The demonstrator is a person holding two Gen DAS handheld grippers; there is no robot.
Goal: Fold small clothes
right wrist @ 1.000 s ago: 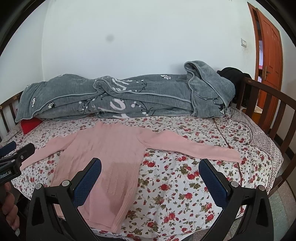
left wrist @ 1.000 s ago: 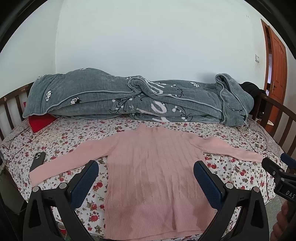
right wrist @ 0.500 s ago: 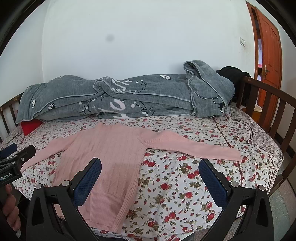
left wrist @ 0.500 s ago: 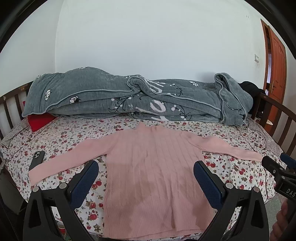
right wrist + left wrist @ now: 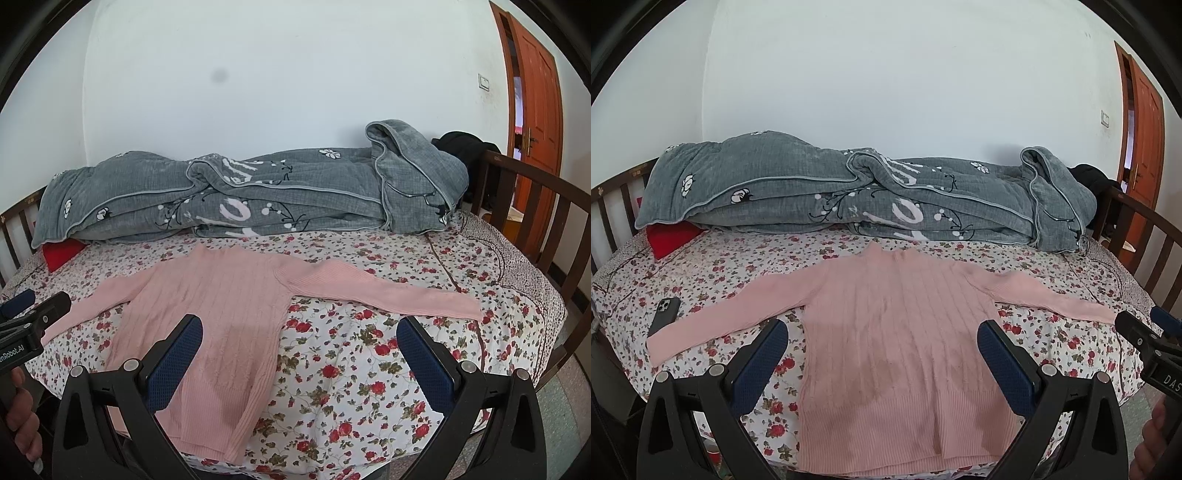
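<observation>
Here the left tongs (image 5: 882, 345) and right tongs (image 5: 299, 343) both stood spread wide, gripping nothing and touching nothing, above the near edge of the bed (image 5: 369, 369), where the pink sweater (image 5: 901, 325) lay flat, sleeves outstretched.

I can read only a few letters. In the left wrist view, the right gripper (image 5: 1156, 332) comes in at the right edge, and on its black body I see white letters "DAS"; the rest is cut by the picture border. In the right wrist view, the left gripper (image 5: 26, 314) shows at the left edge with white text "nRobot.AI", its beginning cut off. The grey quilt (image 5: 258, 199) carries big white letters, but the folds break them and I cannot read a word.
</observation>
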